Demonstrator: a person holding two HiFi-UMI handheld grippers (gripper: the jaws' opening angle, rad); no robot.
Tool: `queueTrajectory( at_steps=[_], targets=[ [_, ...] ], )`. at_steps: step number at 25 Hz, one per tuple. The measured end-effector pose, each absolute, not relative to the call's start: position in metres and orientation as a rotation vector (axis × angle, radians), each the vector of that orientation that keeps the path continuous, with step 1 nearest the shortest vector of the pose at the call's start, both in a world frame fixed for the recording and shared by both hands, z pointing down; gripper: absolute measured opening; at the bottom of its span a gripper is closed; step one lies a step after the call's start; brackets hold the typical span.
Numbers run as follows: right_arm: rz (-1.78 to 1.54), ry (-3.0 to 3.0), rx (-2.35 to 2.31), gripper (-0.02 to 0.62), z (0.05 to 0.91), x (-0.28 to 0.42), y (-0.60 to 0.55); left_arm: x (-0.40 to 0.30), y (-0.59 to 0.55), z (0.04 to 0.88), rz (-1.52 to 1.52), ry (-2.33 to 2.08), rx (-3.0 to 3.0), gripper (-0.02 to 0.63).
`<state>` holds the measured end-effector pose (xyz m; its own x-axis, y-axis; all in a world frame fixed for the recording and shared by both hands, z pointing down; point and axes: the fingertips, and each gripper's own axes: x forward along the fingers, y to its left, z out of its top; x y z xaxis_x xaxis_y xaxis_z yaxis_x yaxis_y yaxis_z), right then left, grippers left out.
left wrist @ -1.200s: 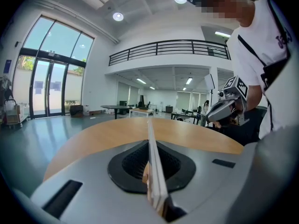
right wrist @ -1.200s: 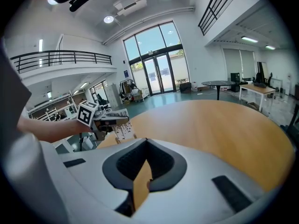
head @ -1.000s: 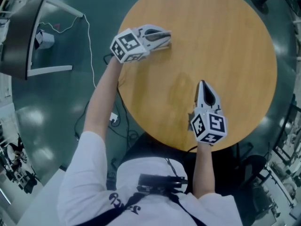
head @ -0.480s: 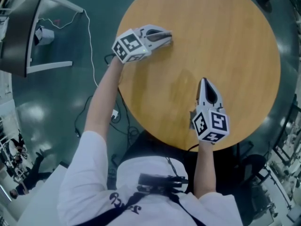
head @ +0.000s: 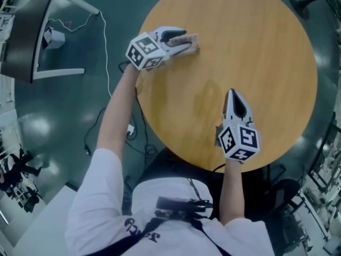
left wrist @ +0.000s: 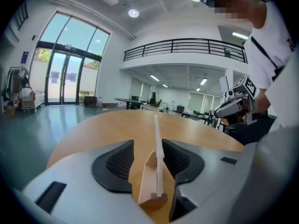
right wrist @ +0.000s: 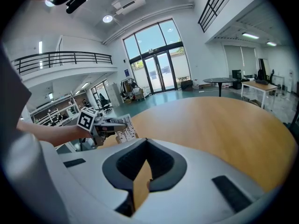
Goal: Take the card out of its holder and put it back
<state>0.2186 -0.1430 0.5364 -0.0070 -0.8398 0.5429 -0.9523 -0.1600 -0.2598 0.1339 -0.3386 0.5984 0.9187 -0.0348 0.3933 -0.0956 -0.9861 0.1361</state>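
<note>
head view, left to right. a thin white cable (head: 104,47) trails over the teal floor (head: 64,116) at 9 o'clock of the round light-wood table (head: 256,47).

left gripper (head: 187,41): sits at the table's 10 o'clock edge and points toward 3 o'clock. its black-and-white marker cube (head: 144,51) is at the rear, on a bare forearm coming from a white sleeve (head: 96,196). in the left gripper view the jaws stand apart; they have just been opening. both dark ribbed pads (left wrist: 117,161) are clear of what stands between them.

task item: a thin white card (left wrist: 157,139), seen edge-on and upright, seated in a small light-wood slotted holder (left wrist: 148,188). the holder rests on the table between the released jaws. the card lies closer to the right-hand pad; a narrow gap shows there and a wider one on the left. from the right gripper view the card face carries rows of dark print, too small to read.

right gripper (head: 229,94): near the table's 6 o'clock edge, pointing toward 12 o'clock, well apart from the left gripper. its marker cube (head: 238,141) overhangs the table's rim. in the right gripper view the jaws are clenched tip to tip with nothing between them; only a sliver of table shows through the gap behind the tips.
</note>
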Motion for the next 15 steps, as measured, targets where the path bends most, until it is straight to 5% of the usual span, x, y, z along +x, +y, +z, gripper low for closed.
queueTrajectory(
  at_steps=[15],
  targets=[
    [0.849,-2.023,2.020,0.020,0.527,0.166,-0.133,0.005,-0.325,0.573,0.503,-0.589,2.814,0.193]
  ],
)
